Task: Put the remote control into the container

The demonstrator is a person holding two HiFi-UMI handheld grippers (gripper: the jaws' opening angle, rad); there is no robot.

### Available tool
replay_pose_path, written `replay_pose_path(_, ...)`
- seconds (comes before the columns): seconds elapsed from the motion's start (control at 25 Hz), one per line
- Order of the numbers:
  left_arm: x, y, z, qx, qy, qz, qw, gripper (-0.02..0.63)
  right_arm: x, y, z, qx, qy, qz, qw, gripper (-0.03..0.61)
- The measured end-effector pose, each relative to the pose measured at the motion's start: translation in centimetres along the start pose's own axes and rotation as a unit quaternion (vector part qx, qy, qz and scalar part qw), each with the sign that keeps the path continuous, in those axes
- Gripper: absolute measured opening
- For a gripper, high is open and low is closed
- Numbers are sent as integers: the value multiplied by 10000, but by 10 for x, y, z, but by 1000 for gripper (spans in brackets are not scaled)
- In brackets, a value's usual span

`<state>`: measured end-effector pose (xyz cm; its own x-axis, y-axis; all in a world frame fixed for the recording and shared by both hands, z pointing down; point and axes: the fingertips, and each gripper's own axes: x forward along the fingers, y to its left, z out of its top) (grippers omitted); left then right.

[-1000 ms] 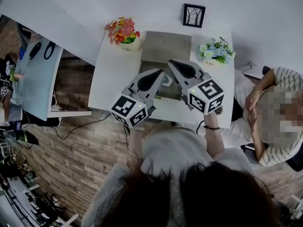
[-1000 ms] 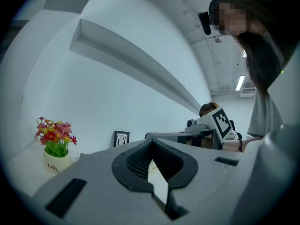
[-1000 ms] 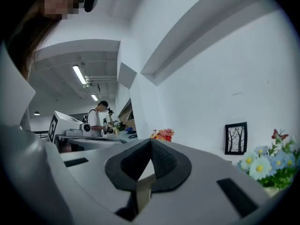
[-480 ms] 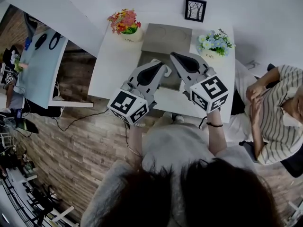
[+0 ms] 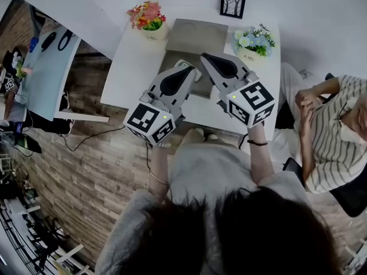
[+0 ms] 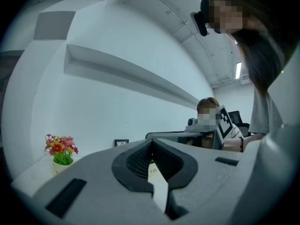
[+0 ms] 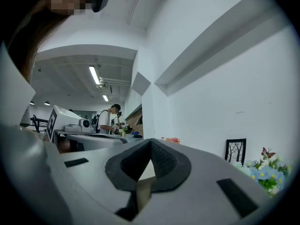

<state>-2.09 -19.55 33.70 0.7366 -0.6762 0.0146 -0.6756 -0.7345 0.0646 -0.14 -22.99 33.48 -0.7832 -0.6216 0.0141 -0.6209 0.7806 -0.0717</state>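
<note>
At the back middle of the white table (image 5: 132,76), the flat grey-tan box container (image 5: 192,36) sits between a pot of red-pink flowers (image 5: 147,17) and a pot of blue-white flowers (image 5: 252,40). I can't spot the remote anywhere. The left gripper (image 6: 151,146) and right gripper (image 7: 150,146) hover over the table's front, jaws closed with nothing in them. There's a brick-look floor (image 5: 86,171) below. Both grippers look slightly higher than a second ago.

White table (image 5: 133,73) with grey container (image 5: 195,36) between red-flowered pot (image 5: 148,22) and blue-flowered pot (image 5: 252,43)
</note>
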Motion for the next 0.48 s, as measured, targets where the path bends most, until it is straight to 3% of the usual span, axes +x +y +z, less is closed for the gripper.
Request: replay_pose_path(0.48,-2,-10,-1,82,-25,83,9999,3,-8,4,-2,-56,-63,94,9999,-2)
